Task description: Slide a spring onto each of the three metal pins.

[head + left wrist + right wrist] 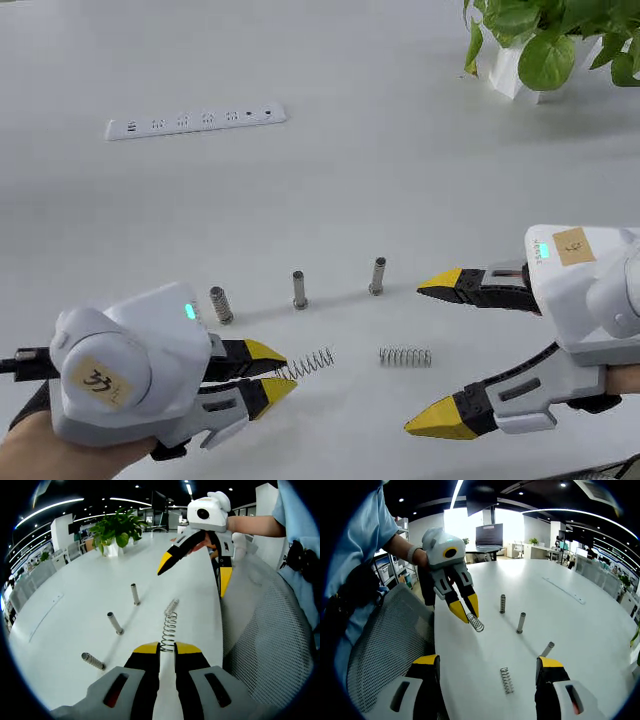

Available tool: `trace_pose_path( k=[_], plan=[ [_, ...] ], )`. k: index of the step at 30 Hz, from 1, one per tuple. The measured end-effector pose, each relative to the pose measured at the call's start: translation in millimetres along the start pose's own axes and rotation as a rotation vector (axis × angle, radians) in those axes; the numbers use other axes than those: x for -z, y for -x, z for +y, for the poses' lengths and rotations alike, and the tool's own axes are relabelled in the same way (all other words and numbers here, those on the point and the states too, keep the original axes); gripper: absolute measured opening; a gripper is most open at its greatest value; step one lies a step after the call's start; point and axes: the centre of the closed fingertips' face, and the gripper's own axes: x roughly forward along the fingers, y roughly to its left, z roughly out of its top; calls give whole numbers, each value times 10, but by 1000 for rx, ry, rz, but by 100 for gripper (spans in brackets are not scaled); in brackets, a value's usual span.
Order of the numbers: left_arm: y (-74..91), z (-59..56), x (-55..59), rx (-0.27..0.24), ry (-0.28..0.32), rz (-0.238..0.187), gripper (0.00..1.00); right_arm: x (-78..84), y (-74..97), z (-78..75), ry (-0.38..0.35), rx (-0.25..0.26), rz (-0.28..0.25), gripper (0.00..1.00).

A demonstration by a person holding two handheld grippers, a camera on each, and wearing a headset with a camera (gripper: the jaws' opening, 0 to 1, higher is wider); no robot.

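— Where do we stand, starting from the left?

— Our left gripper [288, 371] has its jaws pinching the held spring [305, 364] by one end, and the rest of the coil sticks out free toward the pins. Beyond it, the left pin [221, 305] already wears a spring. The middle pin [299, 289] and right pin [377, 276] stand bare on the surface [330, 180]. The loose spring [405, 356] lies flat in front of the right pin. Our right gripper [414, 358] hangs with its jaws spread wide, holding nothing.

— What could spoil it for us?

— We judge the grip thin. Held by one end, the coil may flex, miss the pin's top, or snag on its rim and pop out of the jaws. A sideways nudge might also tip a bare pin, since they seem merely to stand there.

— What does each view give us that the others don't?

— The left gripper view looks straight along the held spring, so we can read its aim. The head view lays out the pins' spacing from above. The right gripper view shows the loose spring lying between its own spread jaws, and a mesh chair [385, 645] at the surface's edge.
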Motion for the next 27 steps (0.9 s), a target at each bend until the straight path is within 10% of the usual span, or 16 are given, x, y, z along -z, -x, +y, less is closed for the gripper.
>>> trace_pose_path(
  k=[27],
  plan=[
    [78, -196, -118, 51, -62, -47, 7, -313, -272, 357, 107, -225, 15, 25]
  ],
)
